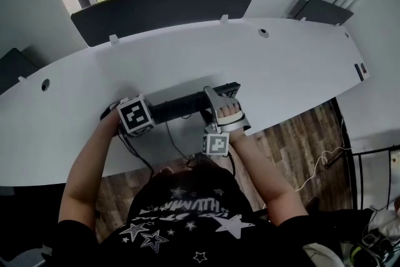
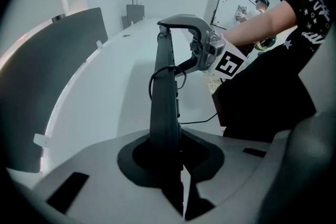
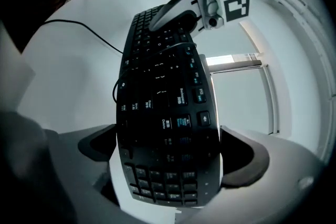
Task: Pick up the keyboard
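The white desk fills most of my head view, a long curved surface with a dark divider panel standing along its far edge and a smaller one at the far right corner.

The black keyboard is at the near edge of the desk, about midway along it, lying lengthwise along that edge and carried at both ends. Whether its underside is clear of the surface I cannot tell from any view.

My right gripper has the number-pad end. Its jaws stand wide apart, spanning the keyboard from front edge to back edge, and the dark pads press in on both sides, so it is clamped on the keyboard. The key face is turned towards that camera (I can make out the rows and a few blue-lit legends).

My left gripper has the opposite end. Here the jaws are nearly together, pinching the keyboard through its thin dimension. In the left gripper view the board runs away from the jaws edge-on as a narrow dark blade, with the right gripper's grey finger hooked over its far end. This grip is also closed on the keyboard, not loose around it.

A thin black cable leaves the keyboard, loops over the surface near the left end and drops over the near edge of the desk.
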`<state>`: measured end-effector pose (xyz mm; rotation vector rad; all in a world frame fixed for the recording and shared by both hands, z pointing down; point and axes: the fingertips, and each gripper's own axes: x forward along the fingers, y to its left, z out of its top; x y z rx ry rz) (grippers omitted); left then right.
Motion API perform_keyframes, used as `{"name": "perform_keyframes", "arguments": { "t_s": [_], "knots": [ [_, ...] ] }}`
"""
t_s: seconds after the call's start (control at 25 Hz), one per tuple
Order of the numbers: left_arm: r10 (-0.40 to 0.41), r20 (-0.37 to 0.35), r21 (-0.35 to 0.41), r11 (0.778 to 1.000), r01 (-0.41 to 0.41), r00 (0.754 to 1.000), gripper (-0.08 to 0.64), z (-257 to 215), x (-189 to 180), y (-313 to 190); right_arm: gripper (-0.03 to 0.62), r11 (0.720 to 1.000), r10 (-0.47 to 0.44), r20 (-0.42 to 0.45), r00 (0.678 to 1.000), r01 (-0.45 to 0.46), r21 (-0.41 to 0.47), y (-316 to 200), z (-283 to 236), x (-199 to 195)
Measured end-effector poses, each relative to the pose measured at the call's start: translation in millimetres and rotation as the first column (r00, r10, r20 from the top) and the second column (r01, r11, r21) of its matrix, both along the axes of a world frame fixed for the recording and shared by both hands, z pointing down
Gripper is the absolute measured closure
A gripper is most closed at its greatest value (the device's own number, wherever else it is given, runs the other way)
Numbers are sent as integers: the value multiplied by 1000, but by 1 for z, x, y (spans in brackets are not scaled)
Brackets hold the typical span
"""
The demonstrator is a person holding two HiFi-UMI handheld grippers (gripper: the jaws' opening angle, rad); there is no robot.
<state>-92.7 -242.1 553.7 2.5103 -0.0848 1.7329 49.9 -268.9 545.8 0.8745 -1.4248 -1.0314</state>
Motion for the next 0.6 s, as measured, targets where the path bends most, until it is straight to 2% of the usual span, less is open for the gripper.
{"name": "perform_keyframes", "arguments": {
  "t_s": [0.08, 0.24, 0.32, 0.36, 0.4, 0.48, 0.52, 0.6],
  "knots": [
    [-41, -24, -8, 999, 41, 999, 488, -4, -6, 2, 14, 999, 14, 39, 999, -15, 37, -1, -14, -3],
    [-126, -50, 67, 989, 129, 991, 488, -9, -31, -3, 15, 986, 25, 171, 985, -52, 156, 1, -60, -12],
    [-175, -84, 66, 981, 181, 981, 489, -10, -42, -4, 15, 979, 70, 283, 956, -120, 162, 3, -80, -9],
    [-201, -105, 45, 977, 206, 974, 489, -11, -47, -2, 15, 975, 97, 352, 931, -159, 154, 5, -89, -6],
    [-224, -128, 19, 973, 229, 966, 489, -15, -52, 1, 15, 970, 122, 424, 897, -199, 141, 7, -97, -2],
    [-269, -186, -36, 963, 267, 945, 489, -25, -58, 7, 15, 957, 171, 561, 810, -272, 102, 13, -111, 7],
    [-295, -217, -71, 955, 286, 930, 489, -31, -60, 10, 15, 949, 196, 626, 755, -307, 74, 18, -116, 13],
    [-352, -281, -151, 935, 321, 893, 489, -43, -60, 18, 15, 932, 236, 756, 610, -363, 3, 25, -124, 23]
  ]
}}
